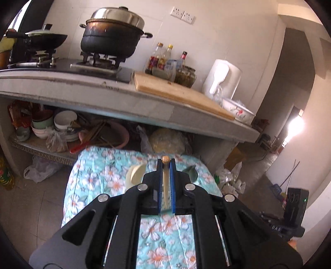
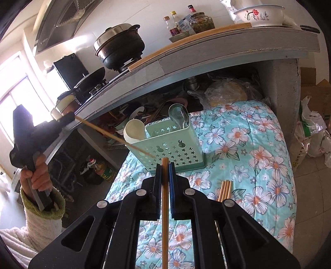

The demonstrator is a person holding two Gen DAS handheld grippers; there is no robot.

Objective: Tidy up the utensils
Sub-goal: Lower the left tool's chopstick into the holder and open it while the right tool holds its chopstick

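Observation:
My left gripper point(image 1: 166, 163) is shut on a pale chopstick point(image 1: 166, 182) whose rounded end pokes out past the fingertips. In the right wrist view that left gripper point(image 2: 69, 119), held by a hand, is raised at the left. Its chopstick point(image 2: 113, 136) slants down toward the green star-holed utensil holder point(image 2: 165, 144). The holder stands on the flowered cloth point(image 2: 248, 155) with a cream spoon point(image 2: 134, 130) and a clear spoon point(image 2: 179, 115) in it. My right gripper point(image 2: 165, 165) is shut on a brown chopstick point(image 2: 165, 196) just in front of the holder. Several more chopsticks point(image 2: 224, 190) lie on the cloth.
A concrete counter point(image 1: 124, 97) runs behind the cloth-covered table, carrying a black pot point(image 1: 112, 35), a wok point(image 1: 41, 40), a cutting board point(image 1: 175, 93), bottles point(image 1: 165, 60) and a flowered bowl point(image 2: 258, 15). Bowls point(image 1: 62, 122) crowd the shelf under it. Plastic bags point(image 2: 312, 132) sit on the floor at right.

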